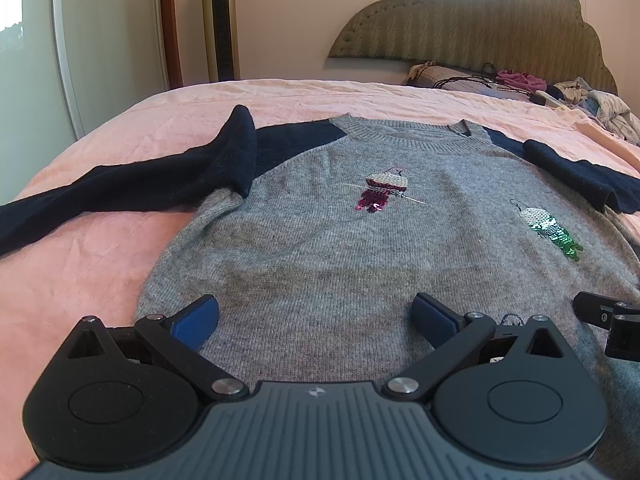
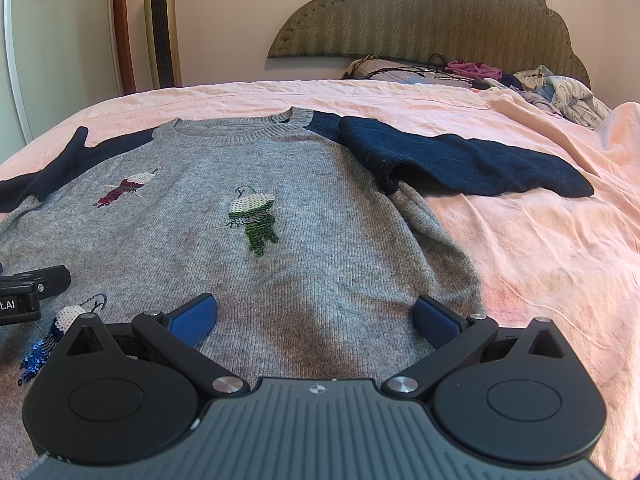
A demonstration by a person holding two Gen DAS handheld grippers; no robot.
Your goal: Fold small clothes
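A small grey knit sweater (image 1: 340,248) with navy sleeves and sequin birds lies flat, front up, on the pink bed; it also shows in the right wrist view (image 2: 304,232). Its left sleeve (image 1: 132,188) is bunched and stretches left. Its right sleeve (image 2: 468,164) stretches right. My left gripper (image 1: 316,316) is open and empty over the sweater's lower left part. My right gripper (image 2: 316,316) is open and empty over the lower right part, near the side edge. Part of the right gripper (image 1: 608,320) shows in the left wrist view.
The pink bedsheet (image 2: 540,248) surrounds the sweater. A pile of clothes and cables (image 2: 480,72) lies at the headboard (image 2: 420,12). A tower fan (image 2: 162,24) stands by the wall beyond the bed's far left.
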